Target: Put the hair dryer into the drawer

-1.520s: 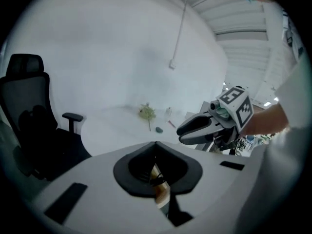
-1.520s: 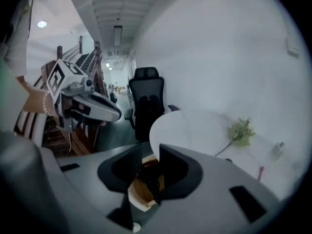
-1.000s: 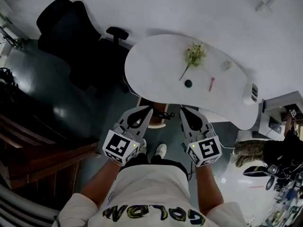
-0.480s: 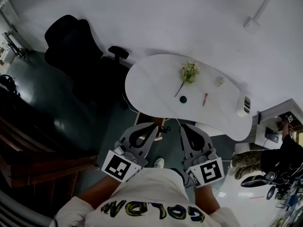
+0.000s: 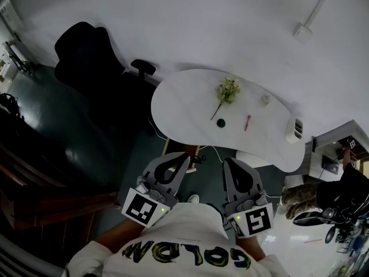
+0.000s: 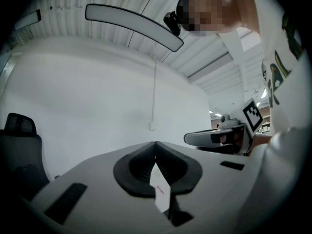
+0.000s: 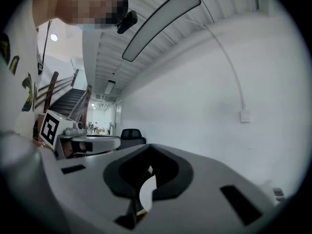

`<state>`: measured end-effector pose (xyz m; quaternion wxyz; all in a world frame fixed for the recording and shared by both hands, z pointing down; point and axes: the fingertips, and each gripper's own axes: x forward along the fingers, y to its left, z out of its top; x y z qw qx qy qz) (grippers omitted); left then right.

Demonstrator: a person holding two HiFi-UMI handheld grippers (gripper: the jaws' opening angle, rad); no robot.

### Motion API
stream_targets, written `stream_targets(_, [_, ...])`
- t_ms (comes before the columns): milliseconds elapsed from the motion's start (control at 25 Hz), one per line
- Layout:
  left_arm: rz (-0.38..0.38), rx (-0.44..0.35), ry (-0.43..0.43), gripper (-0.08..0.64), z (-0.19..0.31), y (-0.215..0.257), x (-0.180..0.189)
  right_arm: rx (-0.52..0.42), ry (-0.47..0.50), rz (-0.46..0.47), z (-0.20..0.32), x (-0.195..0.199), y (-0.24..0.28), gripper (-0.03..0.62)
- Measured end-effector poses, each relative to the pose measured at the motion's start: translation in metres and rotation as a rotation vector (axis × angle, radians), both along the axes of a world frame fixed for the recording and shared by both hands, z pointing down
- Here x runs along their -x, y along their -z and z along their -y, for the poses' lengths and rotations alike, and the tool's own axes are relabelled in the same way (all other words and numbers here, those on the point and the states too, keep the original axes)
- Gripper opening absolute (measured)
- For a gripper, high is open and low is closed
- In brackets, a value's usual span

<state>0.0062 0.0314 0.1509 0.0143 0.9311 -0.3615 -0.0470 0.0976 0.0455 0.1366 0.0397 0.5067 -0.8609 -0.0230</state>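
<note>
Left gripper view shows my left gripper [image 6: 156,144] with its two smooth grey jaws pressed together at the tips, leaving only a teardrop gap rimmed in ribbed black rubber; nothing is between them. My right gripper [image 7: 148,147] is the same, jaws closed with nothing in them, and both point level at a plain white wall. From the head view the left gripper [image 5: 185,156] and right gripper [image 5: 229,161] sit side by side, close to my white printed shirt [image 5: 184,235], each with its black-and-white marker cube at the rear. Beyond their tips stands a glossy white kidney-shaped table [image 5: 184,97]. On it lie a pale flower sprig [image 5: 226,91] with a thin stem, a small dark round object [image 5: 222,122], a slim reddish stick [image 5: 247,122] and a small pale lump [image 5: 265,99]. At the table's right end lies a rounded white object with dark slots [image 5: 296,129], which may be the hair dryer, well apart from both grippers; I cannot pick out the drawer. A black padded office chair [image 5: 86,56] stands left of the table on a dark shiny floor [image 5: 57,126].
</note>
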Motion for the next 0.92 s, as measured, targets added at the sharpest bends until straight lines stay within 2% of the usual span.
stream_targets(920, [0.000, -0.003, -0.013, 0.012, 0.0040, 0.0030, -0.0075, -0.007, -0.017, -0.026, 0.0028, -0.0067, 0.0012, 0.011])
